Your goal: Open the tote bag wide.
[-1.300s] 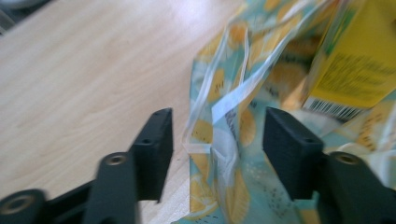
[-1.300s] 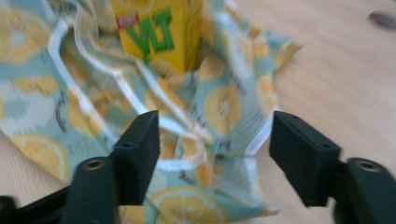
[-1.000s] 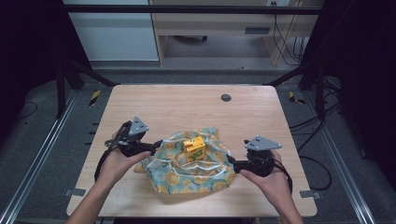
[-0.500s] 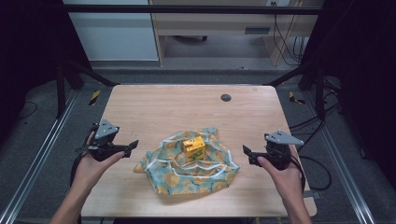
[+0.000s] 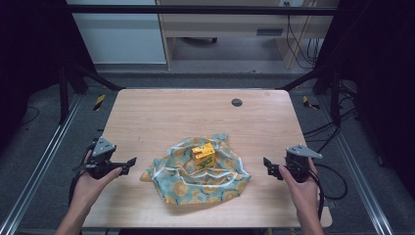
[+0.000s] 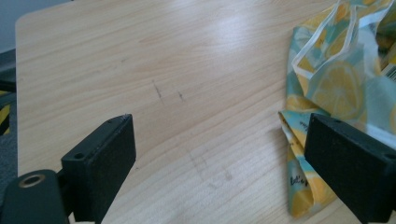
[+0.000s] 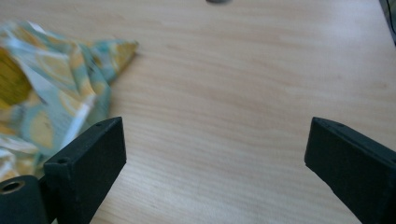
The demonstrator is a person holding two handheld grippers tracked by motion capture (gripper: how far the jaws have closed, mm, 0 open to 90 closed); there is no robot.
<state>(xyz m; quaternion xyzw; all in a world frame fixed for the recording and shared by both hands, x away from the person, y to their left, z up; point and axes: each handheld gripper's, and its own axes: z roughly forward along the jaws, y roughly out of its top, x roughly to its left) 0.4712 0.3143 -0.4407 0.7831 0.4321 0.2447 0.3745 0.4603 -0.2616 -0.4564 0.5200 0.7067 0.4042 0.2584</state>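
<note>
A crumpled cloth with a lemon print lies on the wooden table, near the front middle. A small yellow box sits on top of it. My left gripper is held just left of the cloth, open and holding nothing; its own view has the cloth's edge at the right, beyond the jaws. My right gripper hovers a short way right of the cloth, open and holding nothing, with the cloth's corner at the left of its view.
A small dark round disc is set in the table near the far edge. Cables trail off the table's right side. Metal frame rails run along both sides of the table.
Both grippers have let go of the cloth and drawn apart, the left one leftward and the right one rightward. The cloth has settled flatter around the box.
</note>
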